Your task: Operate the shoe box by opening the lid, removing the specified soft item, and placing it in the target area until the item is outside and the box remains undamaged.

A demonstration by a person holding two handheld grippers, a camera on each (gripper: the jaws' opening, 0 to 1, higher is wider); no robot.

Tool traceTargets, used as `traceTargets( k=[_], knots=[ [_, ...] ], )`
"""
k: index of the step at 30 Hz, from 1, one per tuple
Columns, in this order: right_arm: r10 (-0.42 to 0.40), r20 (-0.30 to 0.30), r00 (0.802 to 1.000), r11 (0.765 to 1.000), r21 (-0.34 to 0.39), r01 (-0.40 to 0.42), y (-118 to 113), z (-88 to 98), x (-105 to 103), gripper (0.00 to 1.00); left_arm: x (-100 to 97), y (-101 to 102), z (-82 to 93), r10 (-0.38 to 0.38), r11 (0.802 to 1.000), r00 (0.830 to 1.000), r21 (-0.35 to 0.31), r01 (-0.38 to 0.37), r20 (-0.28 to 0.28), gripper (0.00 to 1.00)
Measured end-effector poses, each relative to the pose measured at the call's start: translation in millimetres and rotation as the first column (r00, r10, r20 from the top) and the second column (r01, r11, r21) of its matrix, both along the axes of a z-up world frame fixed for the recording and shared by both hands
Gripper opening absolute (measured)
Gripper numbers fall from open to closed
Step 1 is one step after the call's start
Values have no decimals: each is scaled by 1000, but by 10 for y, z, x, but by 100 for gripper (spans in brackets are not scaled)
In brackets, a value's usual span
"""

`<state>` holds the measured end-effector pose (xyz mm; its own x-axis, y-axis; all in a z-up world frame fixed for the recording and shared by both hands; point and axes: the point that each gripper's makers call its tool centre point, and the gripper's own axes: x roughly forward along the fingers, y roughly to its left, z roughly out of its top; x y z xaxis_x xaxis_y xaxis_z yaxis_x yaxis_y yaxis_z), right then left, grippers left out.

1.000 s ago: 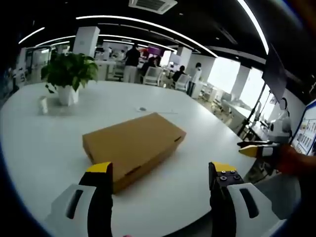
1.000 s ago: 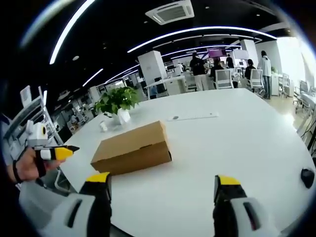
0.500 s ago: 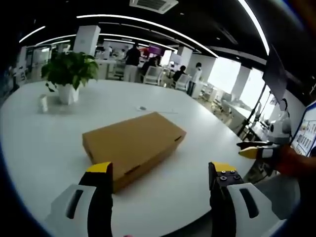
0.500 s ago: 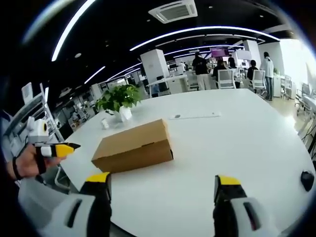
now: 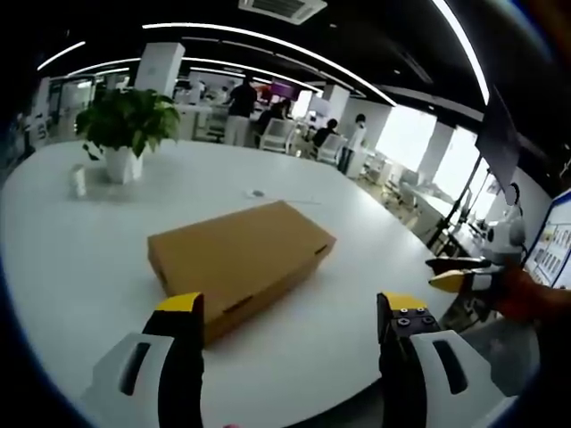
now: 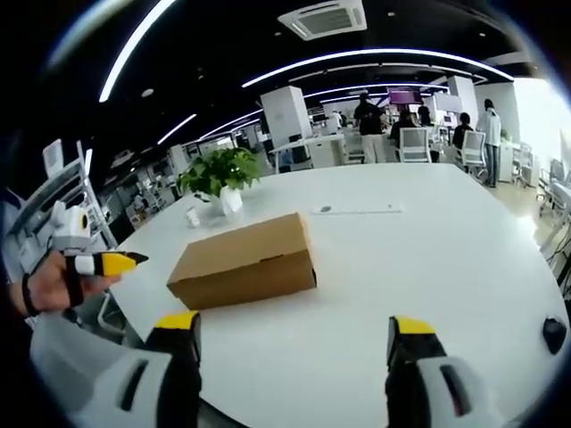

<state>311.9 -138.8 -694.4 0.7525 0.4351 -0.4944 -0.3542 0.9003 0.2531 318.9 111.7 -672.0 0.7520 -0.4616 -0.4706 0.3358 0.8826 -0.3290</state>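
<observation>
- In the left gripper view, going left to right: a potted plant (image 5: pixel 125 125) sits at the upper left on the white table (image 5: pixel 80 267); the shoe box (image 5: pixel 239 266) lies at centre, lid shut, nothing taken out yet.
- My left gripper (image 5: pixel 290 332) stands at the bottom of that frame with its jaws wide apart and empty; the box's near corner sits just above the left jaw, and its long axis runs from lower left to upper right of the frame.
- At the right edge my right gripper (image 5: pixel 455 275) pokes in; whether it is parted or closed I cannot tell from there.
- In the right gripper view the box (image 6: pixel 245 261) lies left of centre, well apart from my right gripper (image 6: pixel 292 343), whose jaws gape empty at the bottom.
- I judge my left hand the nearer one, so it should reach the lid first.
</observation>
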Motion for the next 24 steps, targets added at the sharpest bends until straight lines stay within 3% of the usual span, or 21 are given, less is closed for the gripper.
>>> traceTargets(
  k=[24],
  knots=[
    [26, -13, 1000, 1000, -12, -26, 52, -30, -20, 85, 6, 35, -32, 11, 1000, 1000, 4, -11, -14, 81]
  ],
)
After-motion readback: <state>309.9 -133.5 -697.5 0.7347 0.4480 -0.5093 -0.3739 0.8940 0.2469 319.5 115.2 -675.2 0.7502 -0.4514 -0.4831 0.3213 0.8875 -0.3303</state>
